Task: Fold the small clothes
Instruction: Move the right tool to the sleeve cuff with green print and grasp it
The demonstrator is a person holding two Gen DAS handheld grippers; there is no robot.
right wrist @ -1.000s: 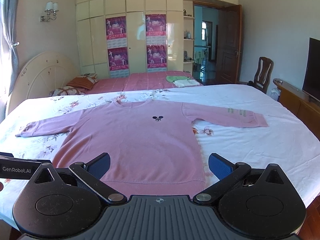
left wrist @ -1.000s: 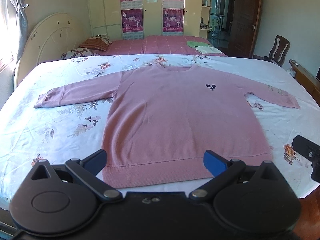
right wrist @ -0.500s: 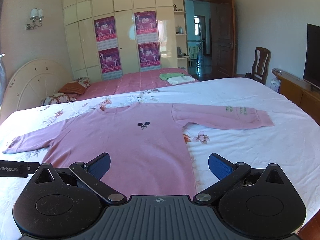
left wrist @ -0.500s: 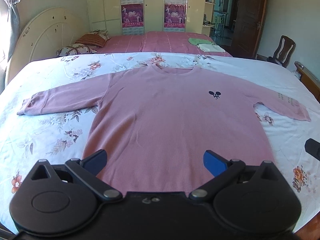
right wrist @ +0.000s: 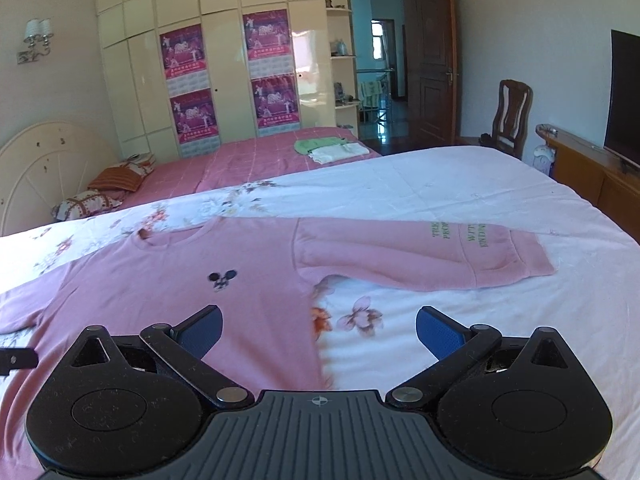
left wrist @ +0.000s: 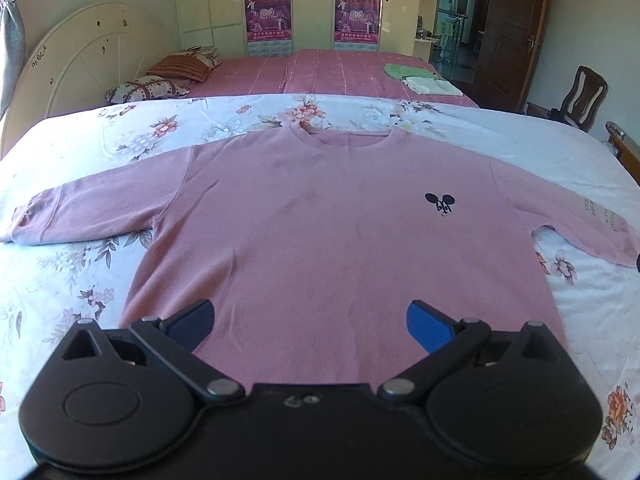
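A pink long-sleeved sweater (left wrist: 320, 232) lies flat, front up, on the floral white bedsheet (left wrist: 80, 280), both sleeves spread out. A small black logo (left wrist: 440, 203) marks its chest. My left gripper (left wrist: 310, 326) is open and empty, above the lower body of the sweater. My right gripper (right wrist: 319, 330) is open and empty, above the sweater's (right wrist: 200, 300) right side edge, with the right sleeve (right wrist: 424, 258) ahead of it. The sweater's bottom hem is hidden behind the grippers.
A second bed with a pink cover (right wrist: 248, 160) stands behind, with pillows (left wrist: 168, 80) and folded green and white cloths (right wrist: 328, 148). A wooden chair (right wrist: 512, 116), a wooden cabinet (right wrist: 592, 176) and a TV (right wrist: 626, 96) stand at the right.
Both grippers have moved forward over the bed, onto the sweater. The right one has swung toward the right sleeve. Both stay open.
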